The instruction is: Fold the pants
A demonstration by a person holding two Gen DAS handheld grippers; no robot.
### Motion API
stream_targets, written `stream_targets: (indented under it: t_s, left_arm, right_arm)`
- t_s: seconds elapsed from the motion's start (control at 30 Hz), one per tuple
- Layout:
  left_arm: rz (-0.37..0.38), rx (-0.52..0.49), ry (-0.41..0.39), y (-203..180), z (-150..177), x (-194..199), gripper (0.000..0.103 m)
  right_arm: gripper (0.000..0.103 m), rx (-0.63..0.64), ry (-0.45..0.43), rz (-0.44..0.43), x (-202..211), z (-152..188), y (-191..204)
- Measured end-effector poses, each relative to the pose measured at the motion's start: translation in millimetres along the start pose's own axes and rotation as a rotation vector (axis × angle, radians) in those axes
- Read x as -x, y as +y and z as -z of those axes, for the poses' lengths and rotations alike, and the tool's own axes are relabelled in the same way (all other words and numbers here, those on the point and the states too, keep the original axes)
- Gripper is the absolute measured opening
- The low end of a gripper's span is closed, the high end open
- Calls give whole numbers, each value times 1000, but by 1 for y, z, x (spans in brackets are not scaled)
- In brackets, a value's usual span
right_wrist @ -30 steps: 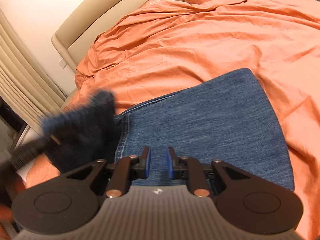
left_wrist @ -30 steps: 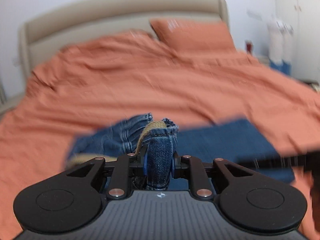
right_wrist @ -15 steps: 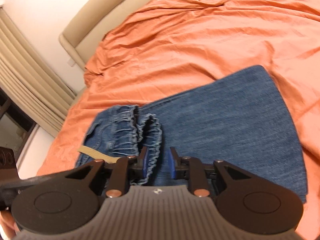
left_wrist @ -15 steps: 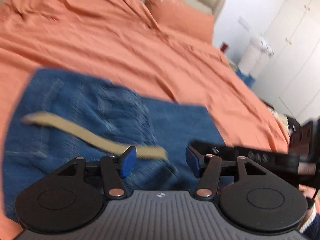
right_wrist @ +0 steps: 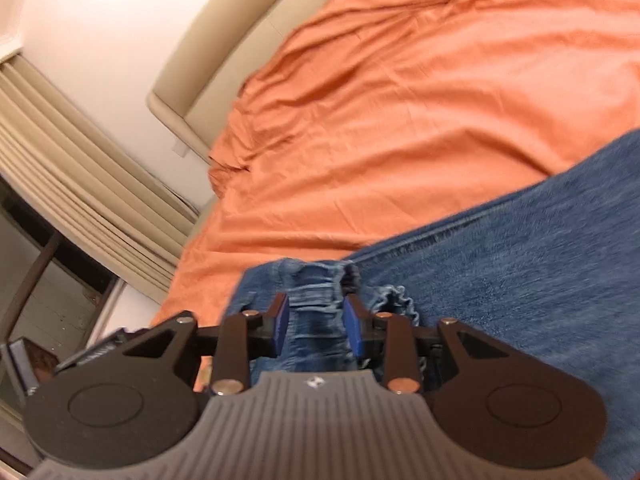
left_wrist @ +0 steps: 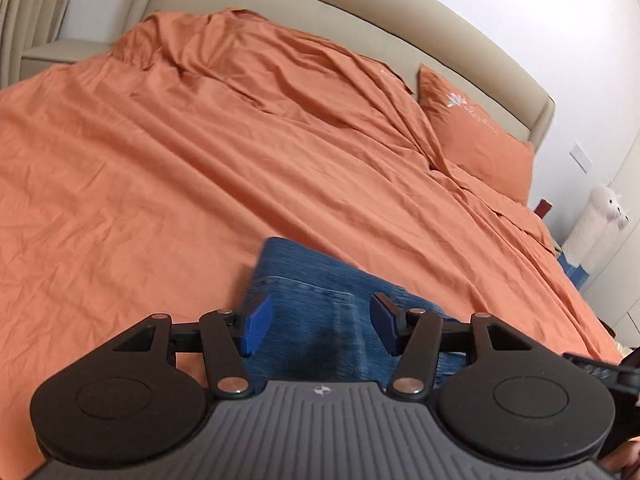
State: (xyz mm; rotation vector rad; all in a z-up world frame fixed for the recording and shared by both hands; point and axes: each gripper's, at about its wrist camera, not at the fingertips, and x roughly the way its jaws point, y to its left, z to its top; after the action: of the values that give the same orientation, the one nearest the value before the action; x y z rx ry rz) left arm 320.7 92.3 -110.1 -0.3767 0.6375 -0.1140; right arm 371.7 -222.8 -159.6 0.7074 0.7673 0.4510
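Blue jeans lie flat on the orange bedcover. My left gripper hovers just over them, open wide, with denim showing below the gap and nothing pinched by the blue pads. In the right wrist view the jeans stretch off to the right, and their gathered waistband bunches up at the near end. My right gripper is low at that bunch with its jaws opening. The waistband fabric sits in the gap, and the pads do not visibly press on it.
A beige headboard runs behind the bed, with an orange pillow at its right end. A white plush toy stands beyond the bed's right side. Beige curtains and a dark window lie left of the bed.
My left gripper let go of the folded jeans end it pinched, opened wide and swung across the bed. My right gripper slid left to the waistband and its jaws widened.
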Motion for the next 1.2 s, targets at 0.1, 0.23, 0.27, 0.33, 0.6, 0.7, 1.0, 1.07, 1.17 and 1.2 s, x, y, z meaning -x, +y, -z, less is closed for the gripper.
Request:
stream_targets:
  t_s: [0.1,0.23,0.27,0.33,0.6,0.7,1.0,1.07,1.17,1.2]
  left_arm:
    - [0,20,19,10,3,-7,65]
    - [12,20,34,14,3,-12,65]
    - [15,19,29,14,3,-11,65]
    - [33,14,21,16,3,-8,65]
    - [11,6,135,20,16,-29,65]
    - [11,32,153,26,19,-36,65]
    - [22,65,150,29,18,-35,65]
    - [27,72,143,30,17,-35,64]
    - [29,93,117,30,13,-33,60]
    - [32,102,105,31,12,-31,60]
  right_arm:
    - [28,-47,44,-31,-20,6,-11]
    - [6,-29,33,-69,-13,8,-3]
    - [6,-29,18,-100,-4,5,3]
    - [6,-51,-30,-191,21,-2,15]
    - [5,-145,54,-30,19,15,-17]
    - [11,-199,82,-20,9,18,-33]
    - [42,-323,53,-98,2,6,-55]
    - [41,-333,66,-122,-5,9,-59]
    - [22,-337,67,-151,-11,15,-63]
    - [20,-333,66,-165,-13,17,-61]
